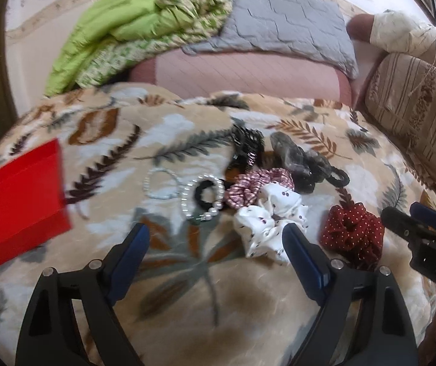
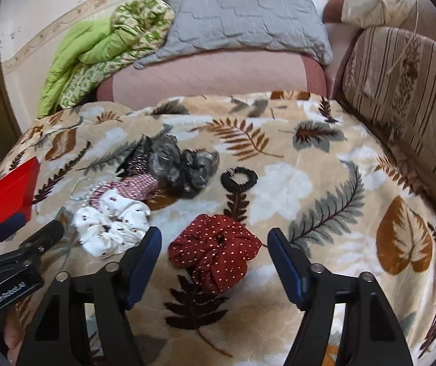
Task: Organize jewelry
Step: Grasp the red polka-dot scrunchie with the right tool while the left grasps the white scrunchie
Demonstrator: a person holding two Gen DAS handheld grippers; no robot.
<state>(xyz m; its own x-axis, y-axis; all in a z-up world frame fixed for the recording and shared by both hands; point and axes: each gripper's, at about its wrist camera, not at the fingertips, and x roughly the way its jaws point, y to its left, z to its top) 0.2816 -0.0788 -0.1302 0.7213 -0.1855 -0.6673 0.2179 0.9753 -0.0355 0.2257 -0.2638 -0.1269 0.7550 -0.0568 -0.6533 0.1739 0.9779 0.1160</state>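
Nothing looks sorted yet. Your left tool (image 1: 215, 238) and right tool (image 2: 215, 244) both gape wide and empty. The pearl bracelet (image 1: 201, 196), scrunchies and hair ties lie loose mid-bed on the leaf blanket (image 2: 309, 158); the red box (image 1: 19, 201) waits far left.

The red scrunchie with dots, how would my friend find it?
Look at the leafy blanket on the bed, then the pile of hair ties. The red scrunchie lies nearest, apart from the white scrunchie. It alone is dark red with tiny white dots.
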